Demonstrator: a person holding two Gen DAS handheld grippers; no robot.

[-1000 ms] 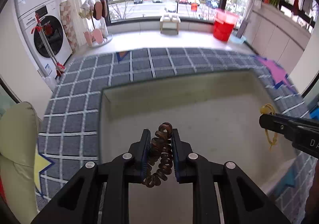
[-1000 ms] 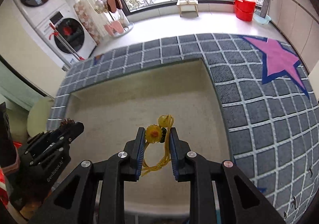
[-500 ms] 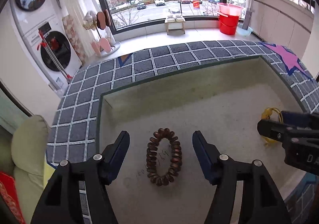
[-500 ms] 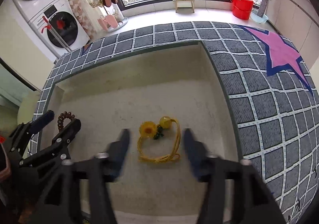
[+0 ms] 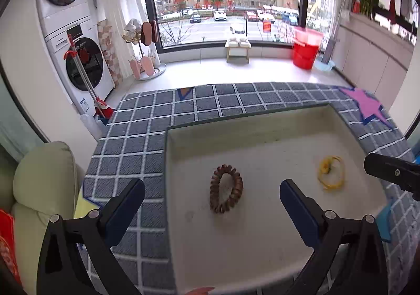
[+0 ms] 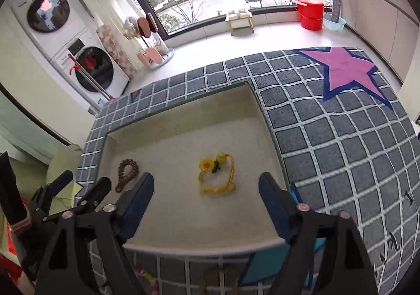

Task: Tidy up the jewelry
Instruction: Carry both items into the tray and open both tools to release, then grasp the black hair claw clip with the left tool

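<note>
A brown wooden bead bracelet (image 5: 225, 188) lies flat on the floor of a shallow beige tray (image 5: 262, 121); it also shows in the right wrist view (image 6: 127, 172). A yellow cord bracelet with a flower charm (image 6: 216, 172) lies to its right in the same tray (image 6: 183, 108), and shows in the left wrist view (image 5: 330, 172). My left gripper (image 5: 211, 203) is open and empty, above and behind the bead bracelet. My right gripper (image 6: 206, 197) is open and empty, above and behind the yellow bracelet. The left gripper shows at the left of the right wrist view (image 6: 78, 187).
The tray sits on a grey checked cloth (image 6: 328, 137) with a pink star (image 6: 346, 69). More beaded pieces lie on the cloth near the front edge (image 6: 215, 281). A cream cushion (image 5: 42, 190) is at the left. A washer (image 5: 78, 58) and a red bucket (image 5: 305, 48) stand beyond.
Both grippers opened and let go: the bead bracelet and the yellow bracelet now lie in the tray. Both grippers have pulled back and up from them.
</note>
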